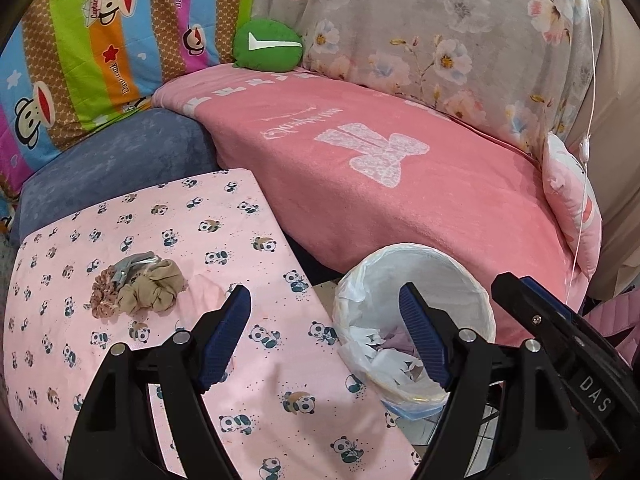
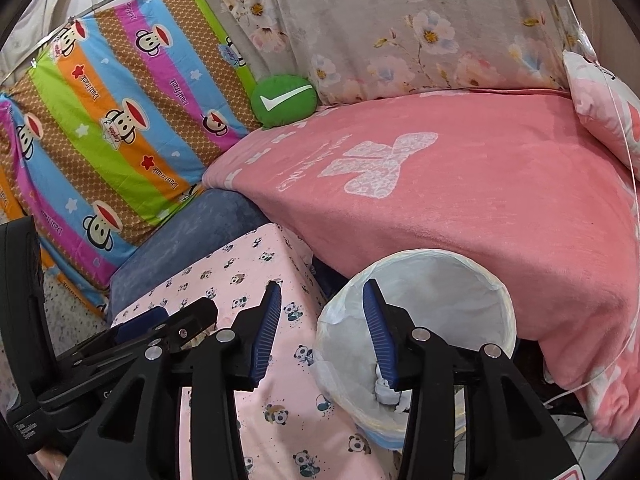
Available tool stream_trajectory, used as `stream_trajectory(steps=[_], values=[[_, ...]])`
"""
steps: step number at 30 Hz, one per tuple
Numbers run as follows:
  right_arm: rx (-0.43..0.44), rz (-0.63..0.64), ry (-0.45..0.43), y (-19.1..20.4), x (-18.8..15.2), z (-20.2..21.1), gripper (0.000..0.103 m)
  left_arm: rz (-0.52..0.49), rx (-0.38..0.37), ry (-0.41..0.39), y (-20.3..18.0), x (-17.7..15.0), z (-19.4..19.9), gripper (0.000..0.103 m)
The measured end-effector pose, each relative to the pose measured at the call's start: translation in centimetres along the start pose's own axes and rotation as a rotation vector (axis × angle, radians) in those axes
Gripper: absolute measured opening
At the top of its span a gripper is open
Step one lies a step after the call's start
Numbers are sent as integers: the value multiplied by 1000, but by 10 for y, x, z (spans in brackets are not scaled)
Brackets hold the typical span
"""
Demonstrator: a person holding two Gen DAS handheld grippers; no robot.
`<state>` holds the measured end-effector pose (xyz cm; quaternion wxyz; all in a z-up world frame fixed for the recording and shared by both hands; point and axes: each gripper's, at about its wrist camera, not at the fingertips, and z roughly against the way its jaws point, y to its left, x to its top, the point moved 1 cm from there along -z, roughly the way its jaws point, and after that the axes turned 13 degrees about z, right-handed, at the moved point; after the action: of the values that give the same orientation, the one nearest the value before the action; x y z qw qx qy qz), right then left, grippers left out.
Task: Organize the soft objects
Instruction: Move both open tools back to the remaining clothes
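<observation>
A small heap of scrunchies [image 1: 138, 286], tan, grey and floral pink, lies on the pink panda-print cloth [image 1: 248, 364]. My left gripper [image 1: 324, 312] hovers open to the right of the heap, empty, with blue pads, one over the cloth and one over the bin. My right gripper [image 2: 322, 312] is open and empty too, straddling the cloth edge and the bin rim. The other gripper's body [image 2: 120, 344] shows at the lower left of the right wrist view, and the scrunchies are hidden there. A round green cushion [image 1: 269, 45] [image 2: 285, 100] with a white tick sits at the back corner.
A white lined waste bin [image 1: 472, 280] [image 2: 460, 280] holding crumpled paper stands between the panda cloth and the pink blanket [image 1: 400, 184]. A blue cushion [image 1: 120, 160], a striped monkey-print quilt [image 1: 100, 40], a floral grey cover [image 1: 440, 40] and a pink pillow [image 1: 572, 208] surround them.
</observation>
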<state>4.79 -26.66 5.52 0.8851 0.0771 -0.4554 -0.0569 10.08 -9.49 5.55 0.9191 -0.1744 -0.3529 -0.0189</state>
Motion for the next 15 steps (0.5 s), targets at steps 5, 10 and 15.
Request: stream_trajectory(steps=[5,10,15], values=[[17,24,17,17,-1,-6,47,41,22,-3,22,1,3,73],[34,50,37,39,-6,-14,48,87,50,-7,49,0,6,73],[55,80,59,63,-10,-24,48,135,79,-6,79,0,9,73]])
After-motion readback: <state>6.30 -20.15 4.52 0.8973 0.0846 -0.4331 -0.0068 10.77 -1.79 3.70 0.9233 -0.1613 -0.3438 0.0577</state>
